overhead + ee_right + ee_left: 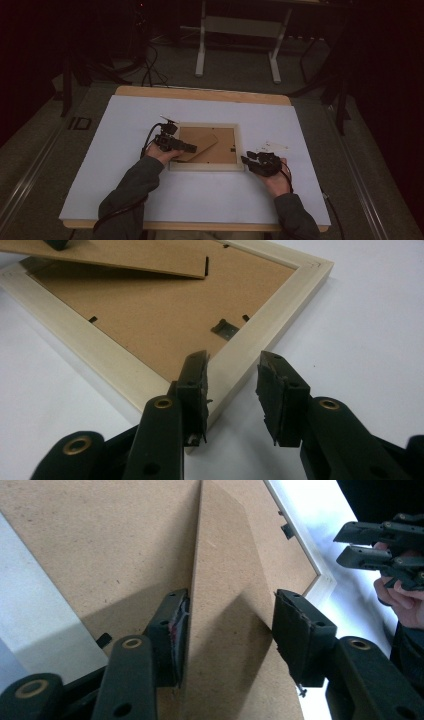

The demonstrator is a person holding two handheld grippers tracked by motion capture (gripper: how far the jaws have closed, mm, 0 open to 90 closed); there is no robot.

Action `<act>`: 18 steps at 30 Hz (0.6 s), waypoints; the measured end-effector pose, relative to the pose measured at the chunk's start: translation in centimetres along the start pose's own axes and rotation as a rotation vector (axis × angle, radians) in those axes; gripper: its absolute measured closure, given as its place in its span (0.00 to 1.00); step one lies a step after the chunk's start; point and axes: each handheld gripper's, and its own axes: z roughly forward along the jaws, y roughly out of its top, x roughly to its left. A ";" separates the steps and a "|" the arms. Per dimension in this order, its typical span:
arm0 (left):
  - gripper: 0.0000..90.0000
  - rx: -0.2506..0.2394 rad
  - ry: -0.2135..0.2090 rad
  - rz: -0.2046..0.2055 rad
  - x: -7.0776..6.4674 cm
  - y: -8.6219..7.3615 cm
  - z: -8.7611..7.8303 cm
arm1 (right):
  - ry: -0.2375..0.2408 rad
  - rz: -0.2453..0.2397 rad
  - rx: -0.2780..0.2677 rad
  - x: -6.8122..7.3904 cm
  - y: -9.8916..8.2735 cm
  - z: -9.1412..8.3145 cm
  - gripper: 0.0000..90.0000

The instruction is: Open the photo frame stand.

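Note:
A pale wooden picture frame [205,166] lies face down on the white board, its brown backing [160,315] up. The backing's brown easel stand [225,605] is raised off it at its wide end. My left gripper [230,615] is shut across that stand's width, one pad against each edge. In the high view the left gripper [186,147] sits over the frame's left part. My right gripper [231,372] is open and straddles the frame's near right corner [235,365], one jaw inside the rail, one outside over the board. The high view has the right gripper [248,157] beside that corner.
A white board [125,150] covers most of a wooden table [200,94]. A small metal hanger clip [225,329] sits on the backing near the corner. Small pale bits [275,146] lie right of the frame. A desk's white legs [201,50] stand on the floor behind.

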 end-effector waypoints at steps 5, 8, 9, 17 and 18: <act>0.57 0.013 -0.028 0.007 -0.1 -0.1 0.1 | 0.001 -0.006 0.002 0.1 0.1 0.1 0.71; 0.57 0.008 -0.021 0.025 -0.3 0.0 -0.1 | 0.003 -0.010 0.001 0.2 0.2 0.2 0.71; 0.58 0.010 -0.018 0.030 -0.4 0.0 -0.1 | 0.003 -0.011 0.001 0.2 0.2 0.2 0.71; 0.61 0.021 -0.008 0.041 -0.8 0.3 -0.3 | 0.005 -0.008 0.013 0.3 0.2 0.6 0.69; 0.61 0.020 -0.007 0.043 -0.8 0.3 -0.4 | 0.003 -0.009 0.014 0.2 0.2 0.6 0.69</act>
